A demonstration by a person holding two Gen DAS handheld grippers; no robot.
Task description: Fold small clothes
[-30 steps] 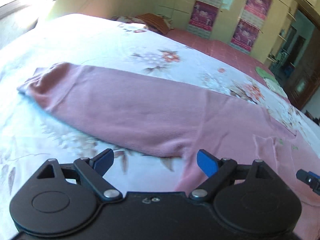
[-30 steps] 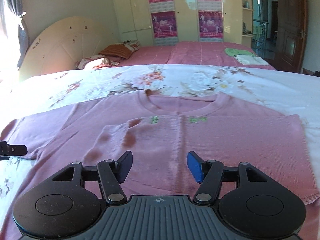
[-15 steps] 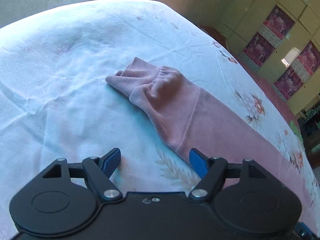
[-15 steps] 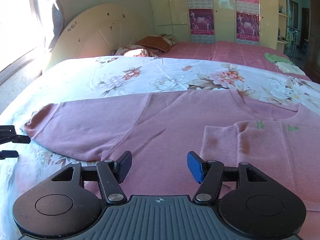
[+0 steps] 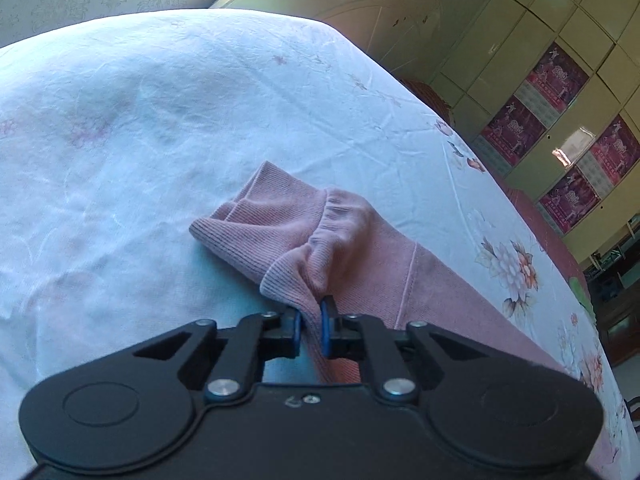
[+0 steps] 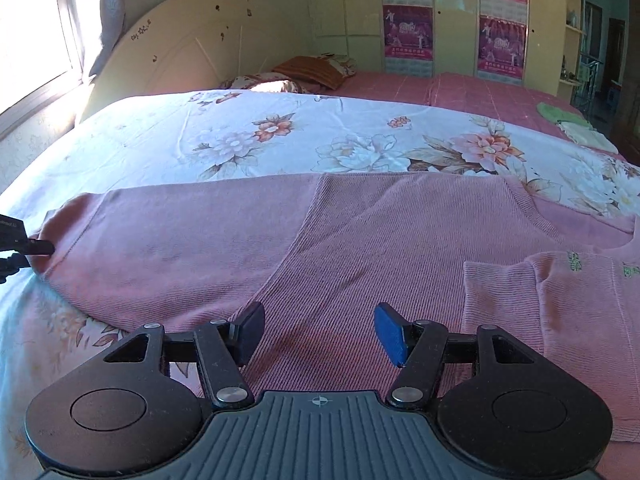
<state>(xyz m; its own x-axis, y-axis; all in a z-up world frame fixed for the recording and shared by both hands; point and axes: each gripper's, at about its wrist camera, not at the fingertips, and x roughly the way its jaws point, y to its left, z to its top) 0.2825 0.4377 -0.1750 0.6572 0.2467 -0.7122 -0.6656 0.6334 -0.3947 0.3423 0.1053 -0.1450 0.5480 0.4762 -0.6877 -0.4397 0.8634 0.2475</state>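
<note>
L gripper (image 5: 311, 326): jaws nearly together, pinching the ribbed edge of the sleeve cuff (image 5: 260, 224); cloth bunched up between the blue pads.
L gripper, right wrist view (image 6: 24, 246): black tip seen at frame's 9 o'clock, touching the sleeve end.
R gripper (image 6: 320, 330): jaws wide apart, holding nothing; hovers over the sweater w/ blue pads (image 6: 390, 332) just above the fabric, contact can't tell.
Sleeve (image 6: 180, 248): stretched flat from body toward 9 o'clock, cuff end rumpled.
Pink sweater (image 6: 380, 240): ribbed knit, spread flat on the bed, filling the mid band of right wrist view; neckline toward 3 o'clock.
Folded part (image 6: 560, 320): lighter pink panel lying on top of the sweater at 3–4 o'clock of R gripper, small green marks near its top edge.
Bed sheet (image 5: 140, 128): white w/ pink flower print, wrinkled, under the garment.
Headboard (image 6: 180, 48): cream, at 11 o'clock.
Pillows (image 6: 304, 74): by the headboard, 12 o'clock.
Wardrobe (image 6: 456, 12): pale doors w/ purple posters, 1 o'clock.
Green cloth (image 6: 558, 114): on pink bedspread, 2 o'clock, well apart from sweater.
</note>
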